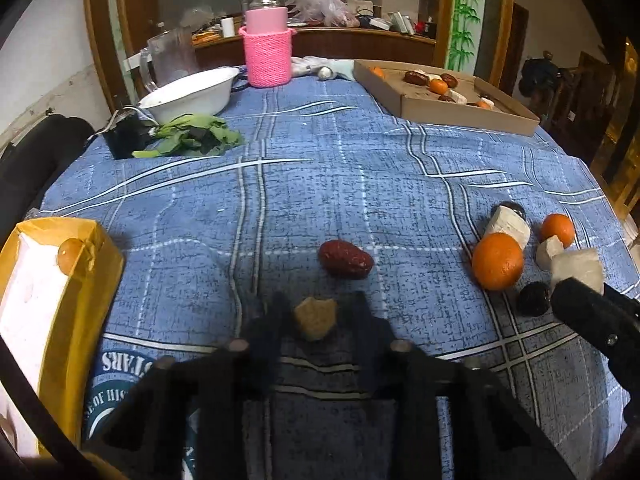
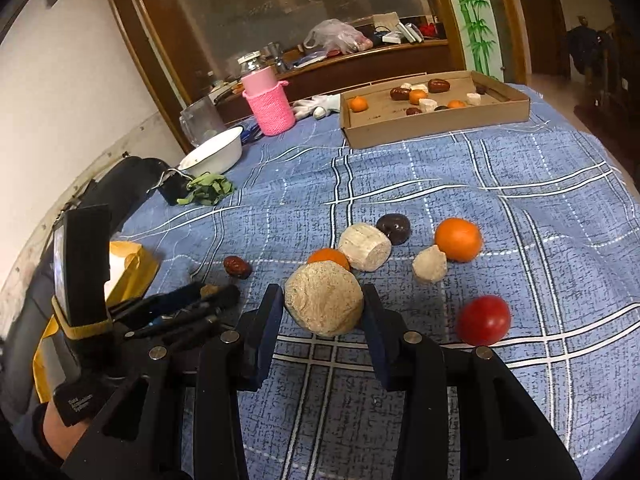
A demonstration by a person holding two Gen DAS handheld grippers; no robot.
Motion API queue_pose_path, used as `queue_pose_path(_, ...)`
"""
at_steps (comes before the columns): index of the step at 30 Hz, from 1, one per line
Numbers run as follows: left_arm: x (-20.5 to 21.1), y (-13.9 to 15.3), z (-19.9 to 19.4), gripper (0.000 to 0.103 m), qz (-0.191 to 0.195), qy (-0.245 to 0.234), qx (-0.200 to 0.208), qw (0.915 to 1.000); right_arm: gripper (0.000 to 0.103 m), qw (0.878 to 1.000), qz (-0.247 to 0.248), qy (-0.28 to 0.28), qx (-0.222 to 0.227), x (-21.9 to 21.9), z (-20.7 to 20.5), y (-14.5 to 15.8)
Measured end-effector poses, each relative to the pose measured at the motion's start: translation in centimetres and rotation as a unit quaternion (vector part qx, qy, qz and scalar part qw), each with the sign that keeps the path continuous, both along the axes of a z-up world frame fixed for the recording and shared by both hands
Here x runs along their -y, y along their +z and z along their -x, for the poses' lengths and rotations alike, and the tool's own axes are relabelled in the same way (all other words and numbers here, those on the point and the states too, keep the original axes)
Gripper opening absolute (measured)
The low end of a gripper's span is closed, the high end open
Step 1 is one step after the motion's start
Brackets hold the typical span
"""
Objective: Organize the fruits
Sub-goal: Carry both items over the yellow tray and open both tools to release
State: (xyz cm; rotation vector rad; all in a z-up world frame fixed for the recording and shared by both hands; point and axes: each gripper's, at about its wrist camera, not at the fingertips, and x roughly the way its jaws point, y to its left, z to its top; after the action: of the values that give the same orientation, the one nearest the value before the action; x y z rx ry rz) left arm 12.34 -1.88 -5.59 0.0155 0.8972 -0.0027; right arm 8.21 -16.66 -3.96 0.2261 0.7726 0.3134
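Gripping a pale rough chunk point(image 2: 324, 300) at lower centre, your right gripper point(image 2: 322, 306) has its pads pressed on both its sides, lifted clear for carrying; your left gripper point(image 1: 316, 318) is closed on a small tan piece point(image 1: 315, 317) low in its view, presumably for the same trip; the cardboard tray point(image 2: 436, 128) at upper right already holds sorted fruit; oranges, a tomato point(image 2: 484, 320) and a red date point(image 1: 346, 259) lie loose on the blue cloth point(image 1: 360, 184).

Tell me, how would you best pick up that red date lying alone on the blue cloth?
Grip the red date across its narrow middle, coming from above. It lies flat on the cloth, long axis sideways in the left view, with open space around it, so jaws probably fit best on either long flank rather than over the ends.
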Motion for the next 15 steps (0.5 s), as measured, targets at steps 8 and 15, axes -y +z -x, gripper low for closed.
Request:
queue_pose_path(8,-0.3,0.6,1.7,0.024,-0.007,0.006,-0.001,1.0,0.039,1.0,0.006,0.0,0.003,-0.4,0.3,0.3)
queue_pose_path(15,-1.2,2.0,4.6,0.024,-0.011,0.009,0.013,0.9998,0.039,1.0,0.023,0.004,0.007,-1.4,2.4,0.8)
